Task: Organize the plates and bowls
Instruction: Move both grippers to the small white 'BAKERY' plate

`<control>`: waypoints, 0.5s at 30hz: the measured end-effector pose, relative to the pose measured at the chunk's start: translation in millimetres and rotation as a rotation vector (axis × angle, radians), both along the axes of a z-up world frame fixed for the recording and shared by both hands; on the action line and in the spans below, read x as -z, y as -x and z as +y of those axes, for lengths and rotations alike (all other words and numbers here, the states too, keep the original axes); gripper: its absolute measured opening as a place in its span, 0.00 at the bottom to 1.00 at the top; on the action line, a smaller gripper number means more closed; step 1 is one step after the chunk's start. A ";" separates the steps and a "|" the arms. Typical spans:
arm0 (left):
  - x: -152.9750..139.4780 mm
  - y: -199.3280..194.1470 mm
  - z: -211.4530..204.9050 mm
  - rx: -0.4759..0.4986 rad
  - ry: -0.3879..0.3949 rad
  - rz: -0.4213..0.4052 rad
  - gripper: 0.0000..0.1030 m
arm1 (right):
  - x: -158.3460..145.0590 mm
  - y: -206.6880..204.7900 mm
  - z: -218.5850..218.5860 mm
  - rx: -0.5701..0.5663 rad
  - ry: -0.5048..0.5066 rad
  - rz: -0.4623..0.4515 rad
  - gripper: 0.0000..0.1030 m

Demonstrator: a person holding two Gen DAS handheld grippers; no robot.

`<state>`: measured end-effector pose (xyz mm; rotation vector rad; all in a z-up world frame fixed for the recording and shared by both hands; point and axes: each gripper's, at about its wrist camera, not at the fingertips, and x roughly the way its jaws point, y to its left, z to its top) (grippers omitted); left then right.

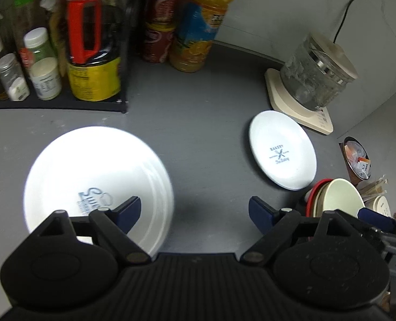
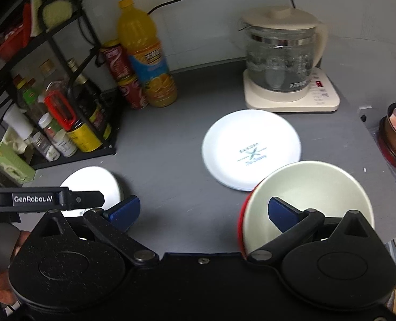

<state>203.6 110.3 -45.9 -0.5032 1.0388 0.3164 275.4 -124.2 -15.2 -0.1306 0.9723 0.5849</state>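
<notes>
Left wrist view: left hand-held gripper [image 1: 194,208] stands wide open above the grey worktop [image 1: 198,123], holding nothing; one blue pad overlaps the large white plate [image 1: 91,176]. Right hand-held gripper [image 2: 203,208] is likewise spread fully, empty. Small Bakery plate [image 2: 251,149] lies just in front of the kettle [image 2: 281,61]; a cream bowl [image 2: 313,190], stacked in red ones, sits nearer the camera, beside that plate.

Both views are dim, with a grey-blue cast. In the left wrist view, a white plate [image 1: 96,184] blazes with glare, its print smeared. The second plate [image 2: 251,149] is softly blurred, as are the orange bottle [image 2: 144,53] and kettle [image 2: 281,53]. Fisheye bending curves the counter [image 1: 198,123] edges, and the corners go black.
</notes>
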 end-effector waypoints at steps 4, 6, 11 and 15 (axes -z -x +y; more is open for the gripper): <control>5.8 -15.8 -4.9 0.005 0.022 0.010 0.84 | -0.1 -18.8 -9.0 0.023 0.009 -0.002 1.00; 8.0 -23.8 -5.1 -0.005 0.054 0.010 0.84 | 0.9 -29.8 -13.0 0.032 0.014 0.004 1.00; 10.2 -45.9 -9.3 -0.006 0.080 0.008 0.84 | 0.6 -57.7 -20.8 0.045 0.017 0.011 1.00; 12.9 -63.9 -11.1 -0.018 0.095 0.009 0.84 | 2.0 -81.4 -22.7 0.046 0.032 0.014 1.00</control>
